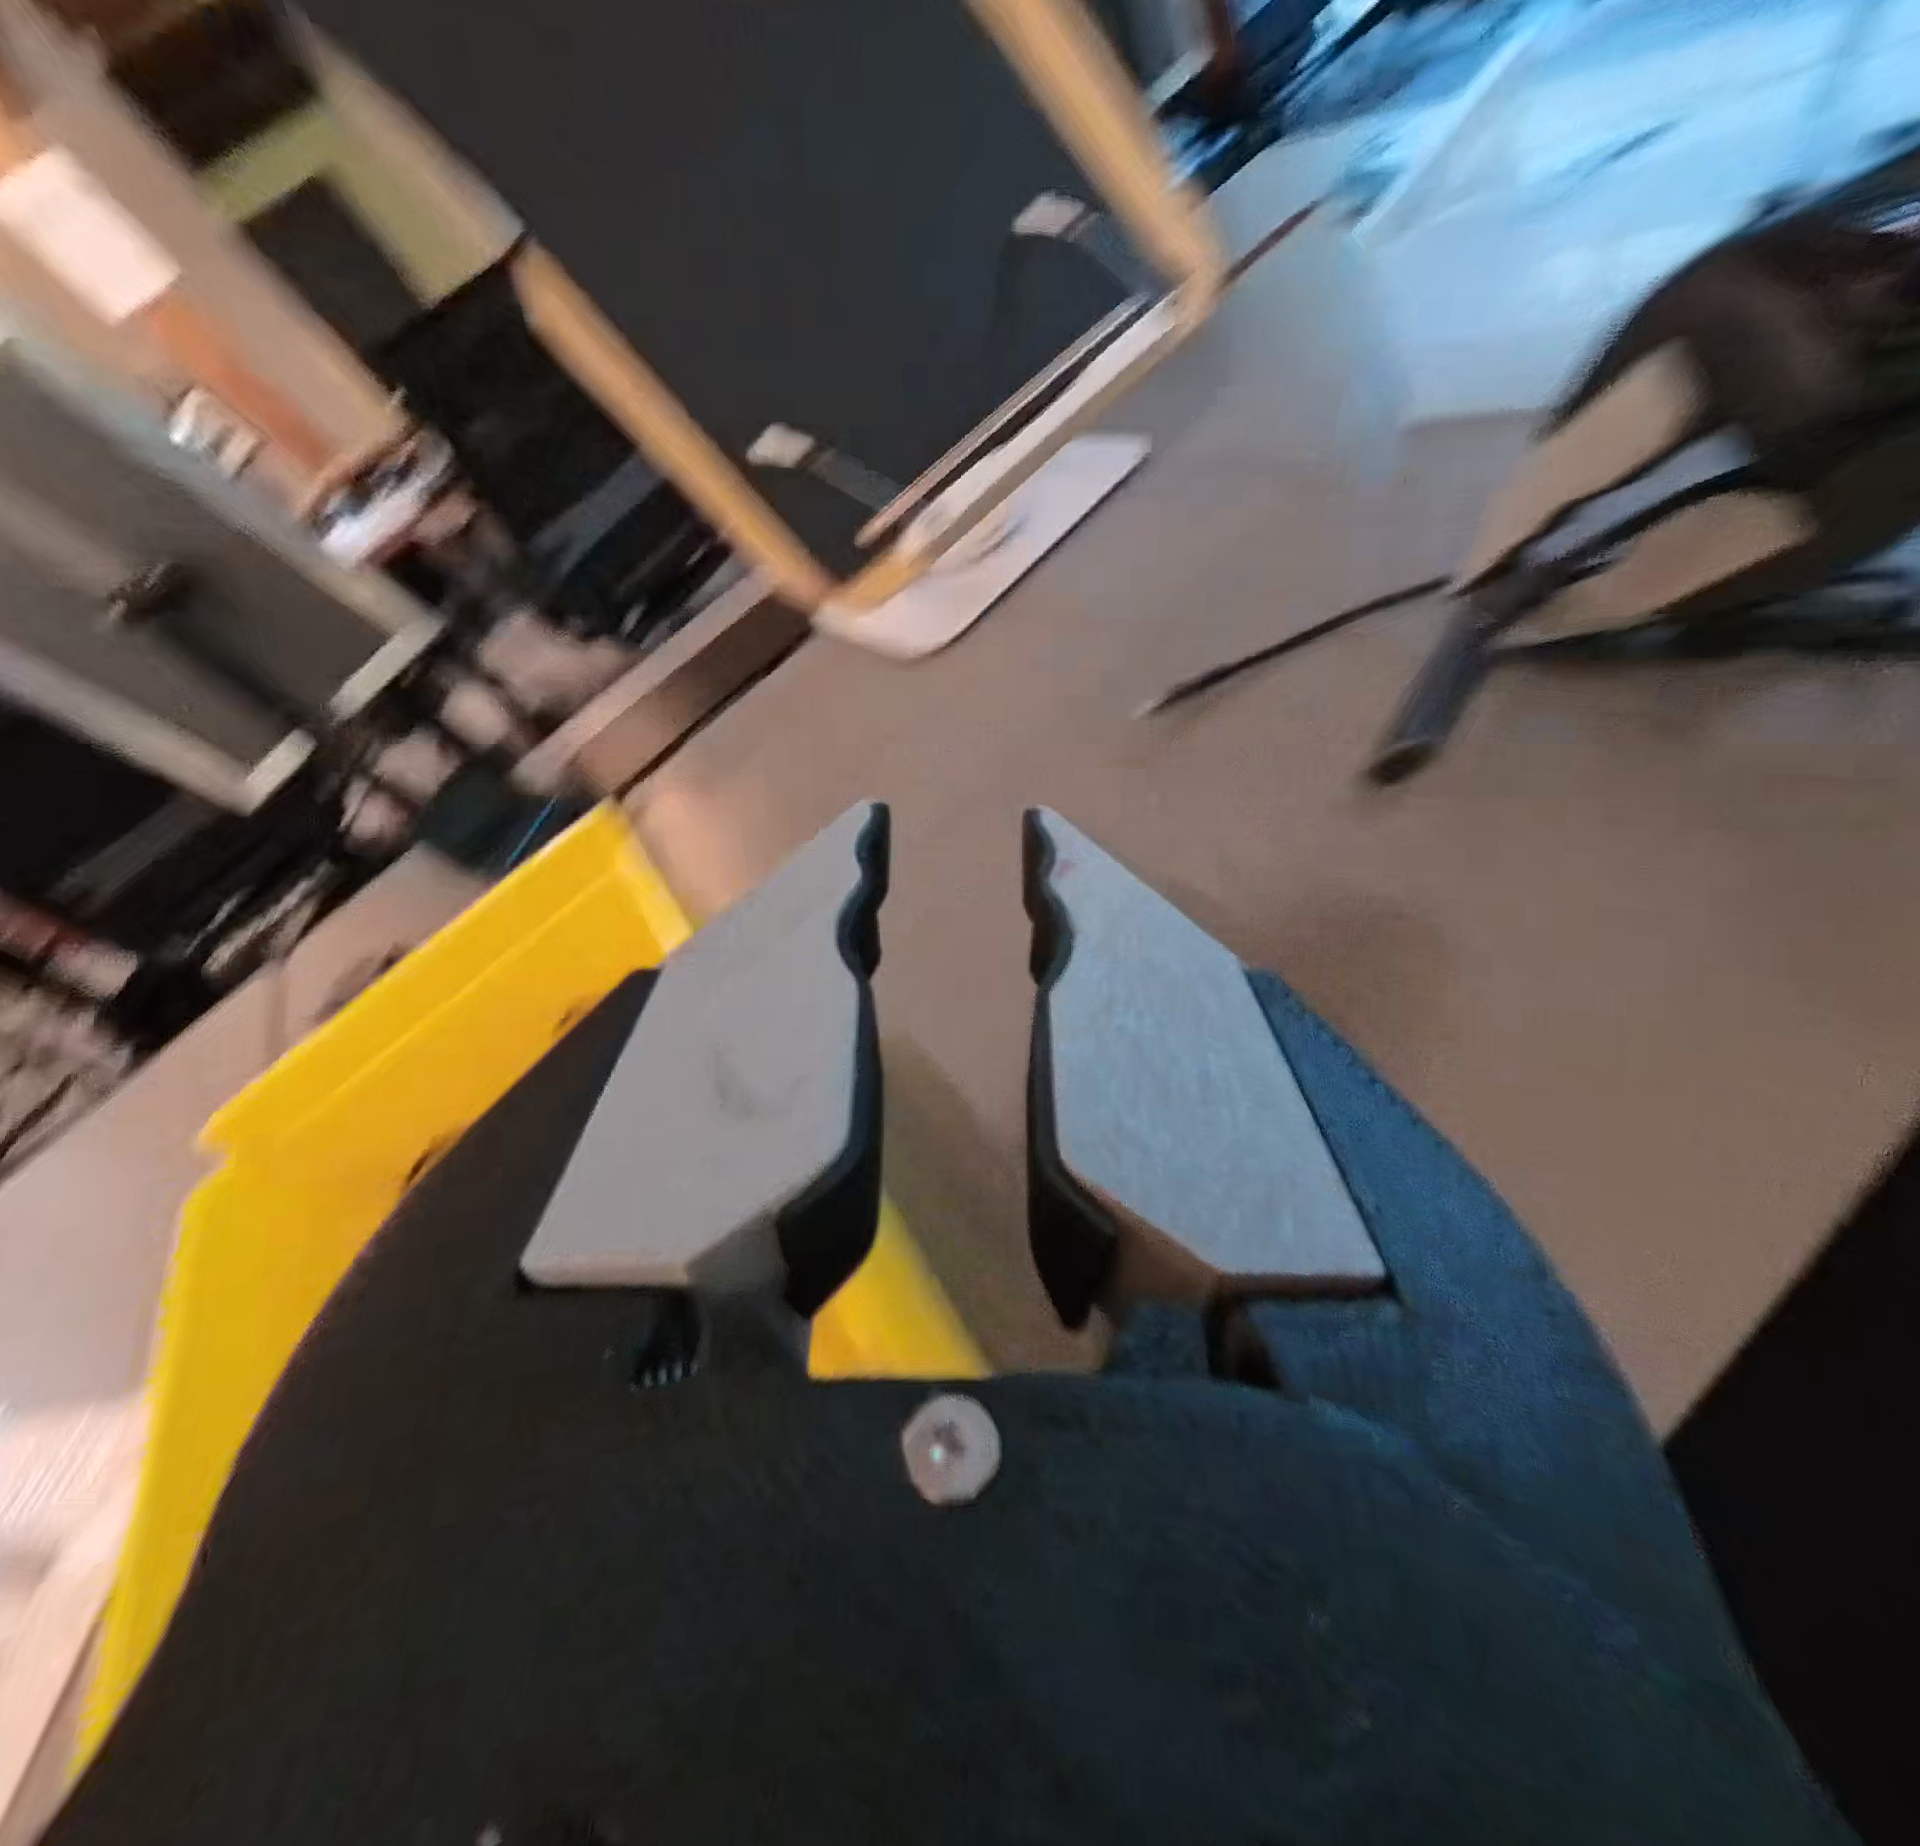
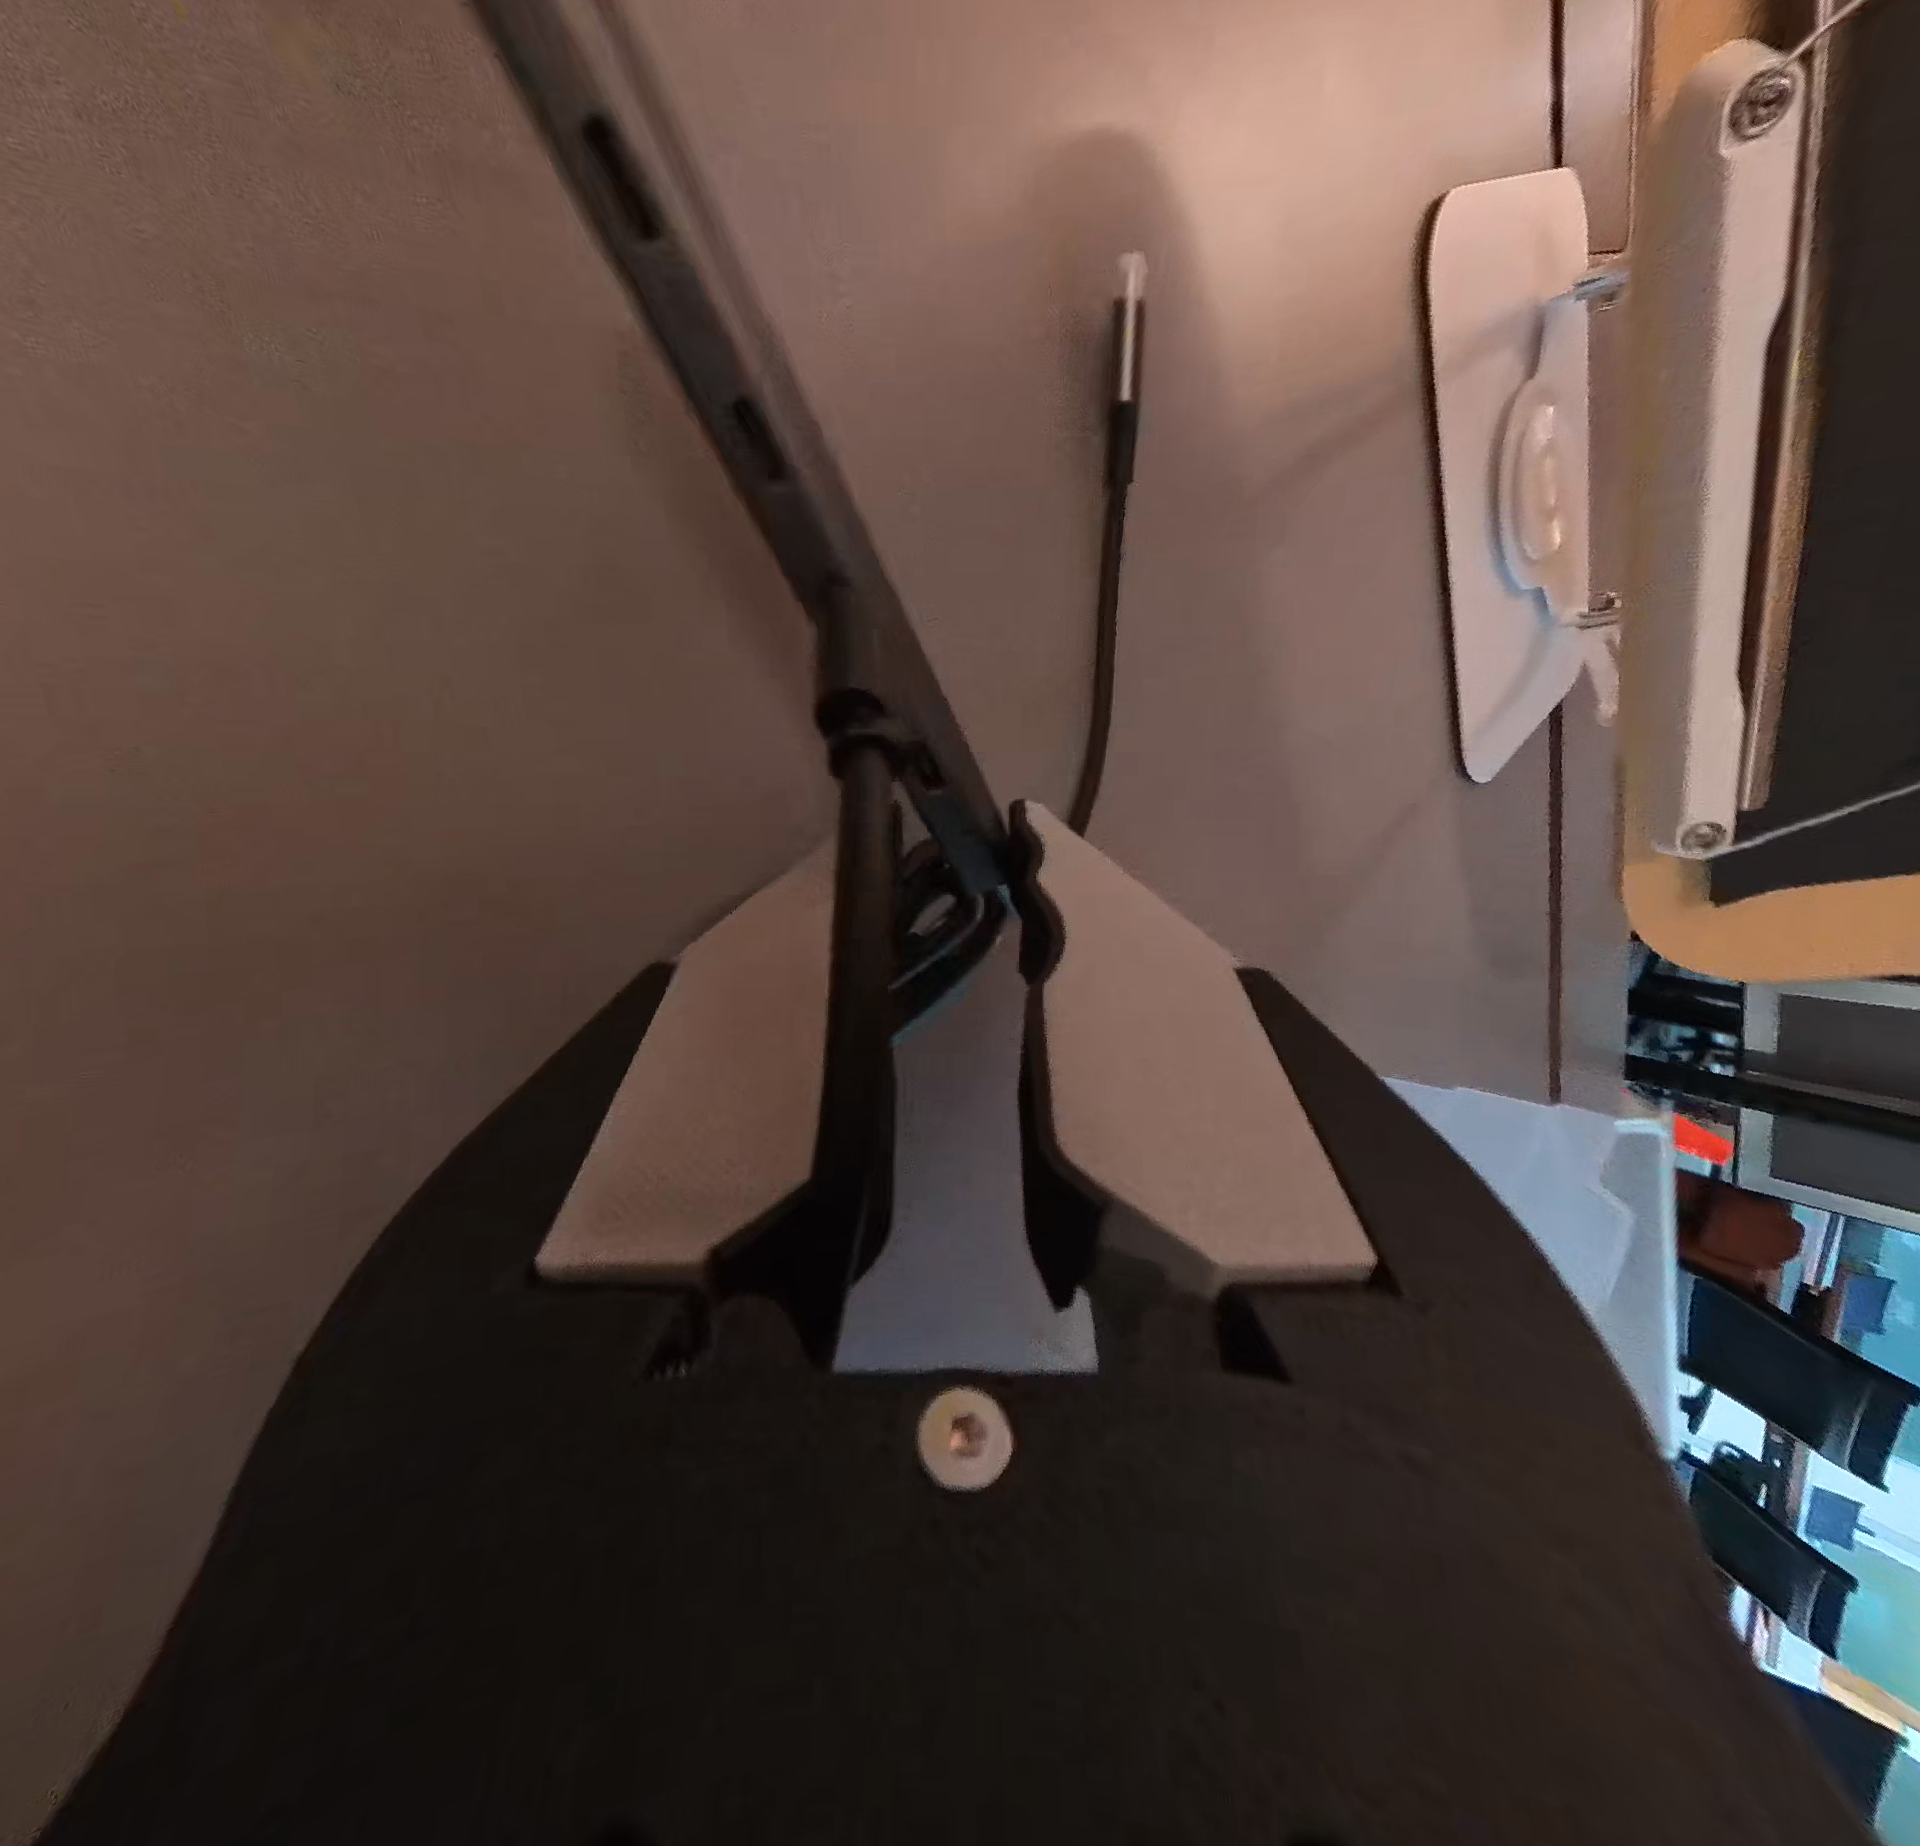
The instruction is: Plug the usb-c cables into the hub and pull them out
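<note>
Matte tan tabletop [image 2: 312, 549] lay under both claws. Left gripper [image 1: 956, 840] hung narrowly parted and empty, a yellow bin [image 1: 416, 1069] at its left. Right gripper [image 2: 935, 892] clamped the slim grey metal hub [image 2: 748, 425] by its end; rigid and light, it probably suits an edge grip. Ahead-right lay a limp black usb-c cable [image 2: 1112, 549], best pinched at its stiff plug.
</note>
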Tool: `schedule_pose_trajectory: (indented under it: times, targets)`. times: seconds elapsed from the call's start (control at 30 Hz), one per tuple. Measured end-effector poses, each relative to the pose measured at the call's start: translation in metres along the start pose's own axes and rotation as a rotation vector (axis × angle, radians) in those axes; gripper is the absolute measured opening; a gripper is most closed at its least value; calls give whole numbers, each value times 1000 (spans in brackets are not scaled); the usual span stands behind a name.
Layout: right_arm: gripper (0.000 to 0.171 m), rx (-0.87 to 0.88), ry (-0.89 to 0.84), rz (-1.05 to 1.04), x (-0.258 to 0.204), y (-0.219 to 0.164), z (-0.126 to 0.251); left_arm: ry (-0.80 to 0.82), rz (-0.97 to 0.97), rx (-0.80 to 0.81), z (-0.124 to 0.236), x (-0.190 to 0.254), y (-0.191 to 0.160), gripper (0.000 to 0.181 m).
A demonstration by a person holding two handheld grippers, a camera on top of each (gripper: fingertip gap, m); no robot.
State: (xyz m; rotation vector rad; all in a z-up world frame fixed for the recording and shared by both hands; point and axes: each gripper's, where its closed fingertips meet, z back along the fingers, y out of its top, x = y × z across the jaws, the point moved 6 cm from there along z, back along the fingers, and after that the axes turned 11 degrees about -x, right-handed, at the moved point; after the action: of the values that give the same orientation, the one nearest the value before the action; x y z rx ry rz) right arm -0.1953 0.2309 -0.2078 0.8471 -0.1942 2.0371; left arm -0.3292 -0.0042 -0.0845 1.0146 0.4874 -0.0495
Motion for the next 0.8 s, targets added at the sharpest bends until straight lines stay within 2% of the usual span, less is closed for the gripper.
schedule_pose_trajectory:
  times: [0.03, 0.13, 0.2, 0.3, 0.37, 0.57, 0.7, 0.8]
  targets:
    - [16, 3, 7, 2, -1, 0, 0, 45, 46, -60, 4, -20, -14, 23]
    - [22, 34, 42, -13, -2, 2, 1, 147, 220, -188, 10, -72, -61, 23]
    - [20, 41, 55, -20, -3, 2, 1, 211, 292, -298, 5, -97, -96, 25]
    - [20, 36, 37, 5, -5, 4, 3, 252, 333, -453, -11, -114, -141, 35]
    - [20, 35, 28, 30, -8, 5, 4, 262, 327, -517, -24, -117, -158, 40]
    - [22, 52, 44, 62, -14, 9, 9, 339, 140, -650, -48, -114, -173, 48]
    - [25, 57, 64, 58, -15, 9, 10, 356, 61, -719, -52, -112, -177, 31]
    - [28, 63, 61, 102, -20, 11, 13, 348, 56, -716, -52, -112, -176, 8]
